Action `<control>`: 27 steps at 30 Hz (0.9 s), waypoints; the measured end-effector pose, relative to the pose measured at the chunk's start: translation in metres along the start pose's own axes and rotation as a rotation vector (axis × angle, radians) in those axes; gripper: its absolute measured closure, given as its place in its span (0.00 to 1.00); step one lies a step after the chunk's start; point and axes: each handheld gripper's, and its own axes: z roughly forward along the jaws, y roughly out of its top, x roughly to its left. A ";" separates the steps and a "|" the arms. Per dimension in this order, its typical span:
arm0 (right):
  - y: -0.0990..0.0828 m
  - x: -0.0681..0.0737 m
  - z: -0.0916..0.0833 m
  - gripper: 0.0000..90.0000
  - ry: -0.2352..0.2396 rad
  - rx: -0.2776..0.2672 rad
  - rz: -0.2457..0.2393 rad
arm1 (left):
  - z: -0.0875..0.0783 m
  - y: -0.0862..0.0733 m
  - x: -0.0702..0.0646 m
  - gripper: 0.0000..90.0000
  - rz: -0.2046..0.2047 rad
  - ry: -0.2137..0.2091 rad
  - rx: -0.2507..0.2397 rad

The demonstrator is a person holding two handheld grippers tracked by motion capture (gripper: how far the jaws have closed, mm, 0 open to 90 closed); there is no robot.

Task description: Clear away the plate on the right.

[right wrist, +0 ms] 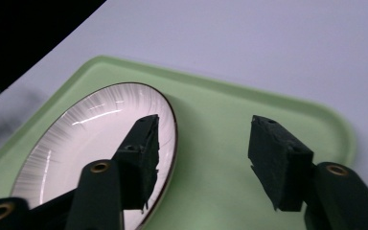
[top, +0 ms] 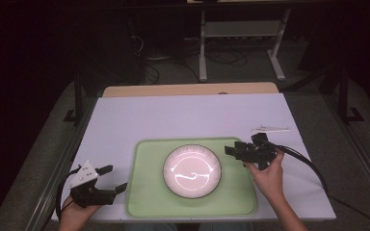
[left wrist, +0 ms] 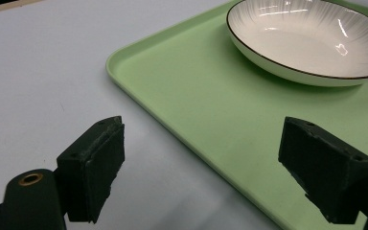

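Note:
A white plate point(top: 191, 171) with a thin dark rim lies in the middle of a light green tray point(top: 144, 192) near the table's front edge. My right gripper point(top: 233, 148) hovers at the plate's right side, above the tray's right part, jaws open and empty. In the right gripper view, the right gripper point(right wrist: 203, 148) has one jaw over the plate's point(right wrist: 91, 139) rim and the other over the bare tray point(right wrist: 211, 110). My left gripper point(top: 113, 178) rests open left of the tray. The left gripper point(left wrist: 201, 158) straddles the tray's point(left wrist: 196, 96) near-left edge, with the plate point(left wrist: 306, 43) farther off.
A small white flat object point(top: 269, 128) lies on the white tabletop point(top: 173, 115) behind the right gripper. A wooden strip point(top: 188, 89) runs along the table's far edge. Metal frame legs point(top: 202, 48) stand on the floor beyond.

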 end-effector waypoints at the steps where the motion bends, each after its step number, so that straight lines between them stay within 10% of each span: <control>1: -0.001 -0.001 -0.007 0.41 -0.022 -0.028 -0.055 | 0.000 0.000 0.000 0.18 0.001 0.000 0.001; 11: -0.011 -0.011 -0.035 0.37 -0.077 -0.105 -0.171 | 0.001 0.000 0.000 0.18 0.006 0.002 0.006; 27: -0.048 -0.021 -0.068 0.28 -0.146 -0.143 -0.228 | 0.002 0.000 -0.002 0.18 0.008 0.001 0.012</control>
